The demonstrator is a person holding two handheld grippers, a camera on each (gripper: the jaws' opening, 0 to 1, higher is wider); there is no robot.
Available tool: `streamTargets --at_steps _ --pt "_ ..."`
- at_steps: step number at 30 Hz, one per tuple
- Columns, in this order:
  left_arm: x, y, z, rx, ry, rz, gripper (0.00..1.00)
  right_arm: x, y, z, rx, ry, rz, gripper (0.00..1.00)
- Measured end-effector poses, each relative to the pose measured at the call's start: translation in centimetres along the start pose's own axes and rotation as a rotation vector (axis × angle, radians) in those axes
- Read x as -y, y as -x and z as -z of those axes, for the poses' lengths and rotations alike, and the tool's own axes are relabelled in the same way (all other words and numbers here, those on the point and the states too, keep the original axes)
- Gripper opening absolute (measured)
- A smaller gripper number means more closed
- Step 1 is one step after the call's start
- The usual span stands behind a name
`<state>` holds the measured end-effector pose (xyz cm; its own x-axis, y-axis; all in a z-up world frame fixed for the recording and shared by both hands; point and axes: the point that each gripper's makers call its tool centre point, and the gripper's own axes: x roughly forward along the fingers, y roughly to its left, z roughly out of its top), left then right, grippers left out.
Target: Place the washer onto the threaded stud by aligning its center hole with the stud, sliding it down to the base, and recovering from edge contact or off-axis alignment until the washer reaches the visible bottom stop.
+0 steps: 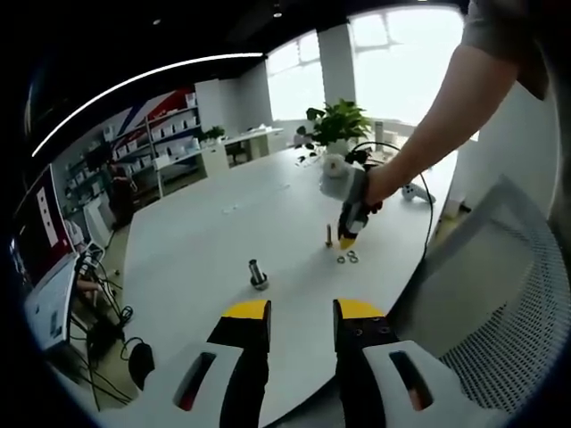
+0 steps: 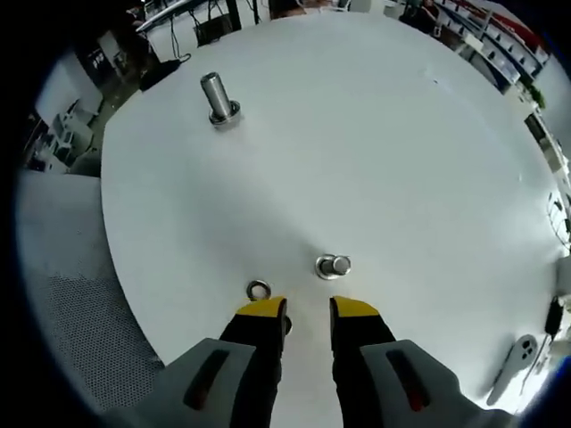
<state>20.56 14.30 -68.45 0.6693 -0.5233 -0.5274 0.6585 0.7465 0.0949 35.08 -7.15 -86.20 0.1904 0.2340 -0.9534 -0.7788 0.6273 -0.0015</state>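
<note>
A short threaded stud [image 2: 334, 265] stands on the white table [image 2: 375, 134], seen from above just ahead of my right gripper [image 2: 308, 309], whose jaws are open with nothing between them. One washer [image 2: 258, 290] lies flat on the table right at the tip of its left jaw. In the left gripper view that stud [image 1: 328, 235] is upright beside two washers [image 1: 347, 259], and the right gripper [image 1: 345, 242], held in a person's hand, points down over them. My left gripper [image 1: 303, 312] hangs open near the table's edge. A thicker stud [image 1: 258, 274] [image 2: 217, 96] stands apart.
A grey mesh chair [image 1: 500, 294] [image 2: 80, 321] sits against the table edge. A potted plant [image 1: 337, 125] and a white controller with a cable [image 1: 415, 190] [image 2: 513, 361] are on the table. Shelves and screens line the room's left side.
</note>
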Motion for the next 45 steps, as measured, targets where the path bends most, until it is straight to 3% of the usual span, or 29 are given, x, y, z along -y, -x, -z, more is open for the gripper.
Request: streamTargets --at_steps 7,15,28,32,37,41,45 --pt "0.1 0.0 0.1 -0.003 -0.003 0.003 0.26 -1.8 -0.5 0.0 -0.02 0.065 -0.031 0.23" --pt "0.1 0.0 0.0 0.002 -0.001 0.006 0.26 -3.1 -1.1 -0.4 -0.018 0.084 -0.06 0.24" --pt "0.0 0.0 -0.1 0.006 0.001 0.003 0.26 -3.1 -1.4 0.0 -0.032 0.09 -0.065 0.22" --pt "0.1 0.0 -0.1 0.007 -0.004 0.005 0.26 -3.3 -1.4 0.2 -0.043 0.223 -0.037 0.21" --pt "0.1 0.0 -0.1 0.006 0.0 0.006 0.26 -3.3 -1.5 0.1 -0.063 0.207 -0.044 0.21" --pt "0.1 0.0 -0.1 0.004 -0.001 0.009 0.26 -3.5 -1.7 0.0 -0.111 0.256 -0.046 0.19" --pt "0.2 0.0 -0.1 0.003 0.001 0.009 0.26 -3.2 -1.7 -0.1 -0.104 0.207 -0.042 0.15"
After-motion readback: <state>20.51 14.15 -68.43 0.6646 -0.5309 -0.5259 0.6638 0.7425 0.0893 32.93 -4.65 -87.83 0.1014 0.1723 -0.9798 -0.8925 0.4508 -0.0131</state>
